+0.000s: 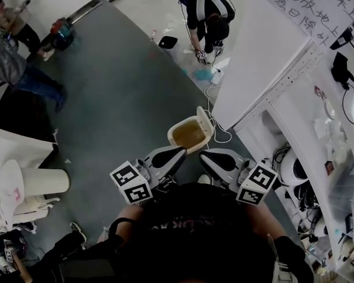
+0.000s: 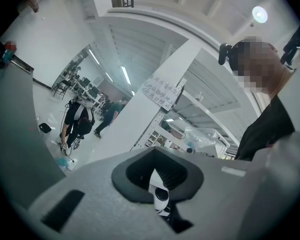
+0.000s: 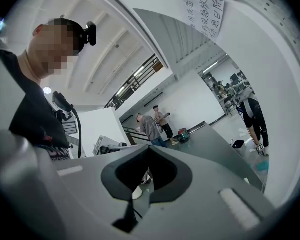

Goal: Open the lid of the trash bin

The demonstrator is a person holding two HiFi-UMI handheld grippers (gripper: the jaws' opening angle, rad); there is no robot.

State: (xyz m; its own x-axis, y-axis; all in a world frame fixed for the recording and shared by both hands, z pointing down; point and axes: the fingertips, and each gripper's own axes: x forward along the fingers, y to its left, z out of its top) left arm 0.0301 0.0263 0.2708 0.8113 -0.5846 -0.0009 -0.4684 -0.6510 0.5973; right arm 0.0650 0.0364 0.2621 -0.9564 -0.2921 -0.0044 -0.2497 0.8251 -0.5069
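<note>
Head view: cream plastic trash bin (image 1: pixel 189 135) sits at twelve o'clock beyond both grippers, lid (image 1: pixel 207 118) apparently raised already. Left gripper (image 1: pixel 179 154) and right gripper (image 1: pixel 204 157) fingers clenched, empty; seemingly only confirming remains.

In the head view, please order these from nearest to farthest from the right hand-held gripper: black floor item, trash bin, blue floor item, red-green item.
Starting from the right hand-held gripper:
1. trash bin, just ahead of its tip, lid up.
2. blue item, farther ahead on the floor.
3. black item, beyond that, slightly left.
4. red-green item, far upper left.
</note>
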